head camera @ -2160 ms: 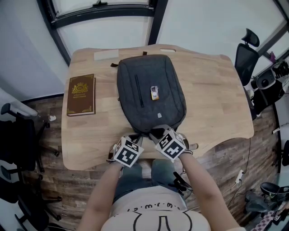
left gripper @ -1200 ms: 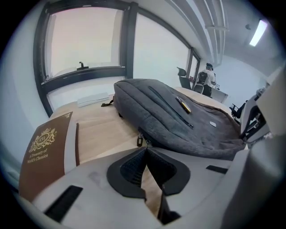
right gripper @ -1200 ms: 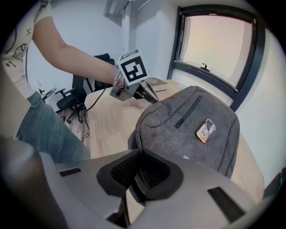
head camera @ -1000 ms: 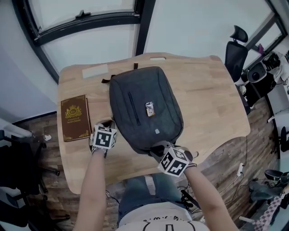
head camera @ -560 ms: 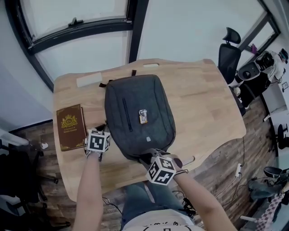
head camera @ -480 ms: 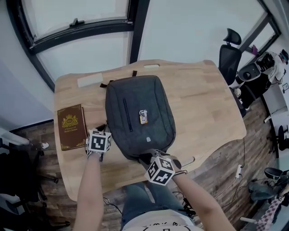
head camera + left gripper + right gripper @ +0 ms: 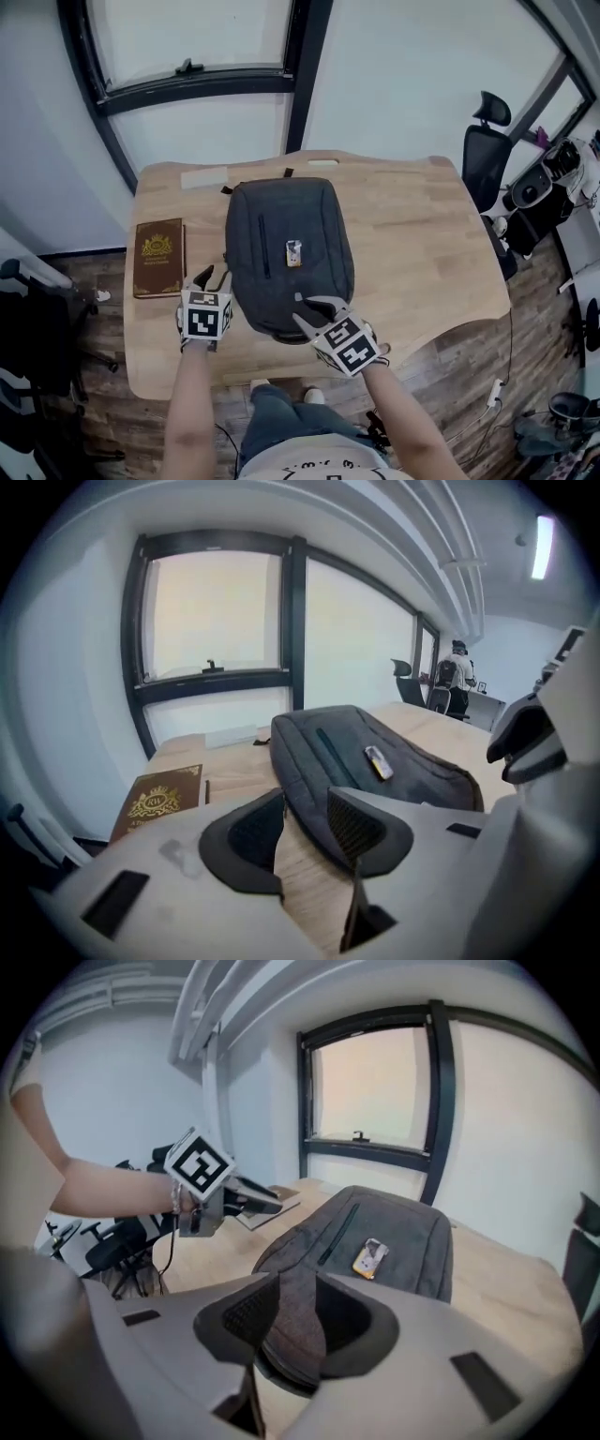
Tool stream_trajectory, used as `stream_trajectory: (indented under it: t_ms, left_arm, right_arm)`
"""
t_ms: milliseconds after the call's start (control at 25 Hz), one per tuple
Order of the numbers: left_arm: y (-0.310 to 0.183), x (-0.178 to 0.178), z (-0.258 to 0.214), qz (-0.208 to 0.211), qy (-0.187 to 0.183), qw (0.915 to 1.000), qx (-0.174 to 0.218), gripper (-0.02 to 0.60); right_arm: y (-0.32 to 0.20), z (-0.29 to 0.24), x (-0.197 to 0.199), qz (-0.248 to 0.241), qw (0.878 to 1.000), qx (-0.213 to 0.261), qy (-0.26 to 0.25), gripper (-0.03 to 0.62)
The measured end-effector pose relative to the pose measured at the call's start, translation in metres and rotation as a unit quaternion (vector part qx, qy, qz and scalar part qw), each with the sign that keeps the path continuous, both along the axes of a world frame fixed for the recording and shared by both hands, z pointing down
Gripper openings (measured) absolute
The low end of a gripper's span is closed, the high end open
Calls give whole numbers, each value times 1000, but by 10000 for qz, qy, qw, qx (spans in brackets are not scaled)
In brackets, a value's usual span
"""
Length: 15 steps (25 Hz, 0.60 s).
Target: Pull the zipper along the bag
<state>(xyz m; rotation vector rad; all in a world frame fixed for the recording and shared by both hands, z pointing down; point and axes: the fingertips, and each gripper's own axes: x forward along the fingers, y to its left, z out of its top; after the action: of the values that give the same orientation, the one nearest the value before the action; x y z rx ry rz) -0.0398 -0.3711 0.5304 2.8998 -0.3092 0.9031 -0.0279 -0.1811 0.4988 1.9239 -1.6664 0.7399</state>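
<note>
So the room is mostly one big window (image 7: 197, 37) with a black frame, white wall next to it, and a wood-plank floor (image 7: 469, 366) with a black office chair (image 7: 483, 155) parked off to the right. In the middle sits a pale wooden table (image 7: 422, 244) with rounded corners, mostly bare grain.

The bag (image 7: 319, 225), a dark grey backpack, lies flat on the table a bit left of center, its near end by the table's front edge. There's a short zipper (image 7: 262, 246) running down its front. A brown book (image 7: 158, 257) with gold print lies to the left of it, well apart.

The right gripper (image 7: 314, 309) is at the bag's near end with its jaws opening, and a fold of the grey fabric sits between them. The left gripper (image 7: 214, 277) hangs just beside the bag's left edge, its jaws also opening, over nothing but bare tabletop.

Smallest bit: a little yellowish tag (image 7: 293, 251) on the bag's front.
</note>
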Motion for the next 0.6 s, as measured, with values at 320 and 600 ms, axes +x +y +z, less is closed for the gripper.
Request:
stream_trajectory:
  t_ms: [320, 600]
  left_arm:
    - [52, -34, -97, -624, 1112, 9895, 674, 17]
    - [103, -60, -169, -944, 1872, 9705, 1187, 17]
  right_arm:
    - [48, -101, 41, 670, 9857, 1534, 194, 78]
    - [85, -176, 43, 467, 9636, 2460, 934, 52]
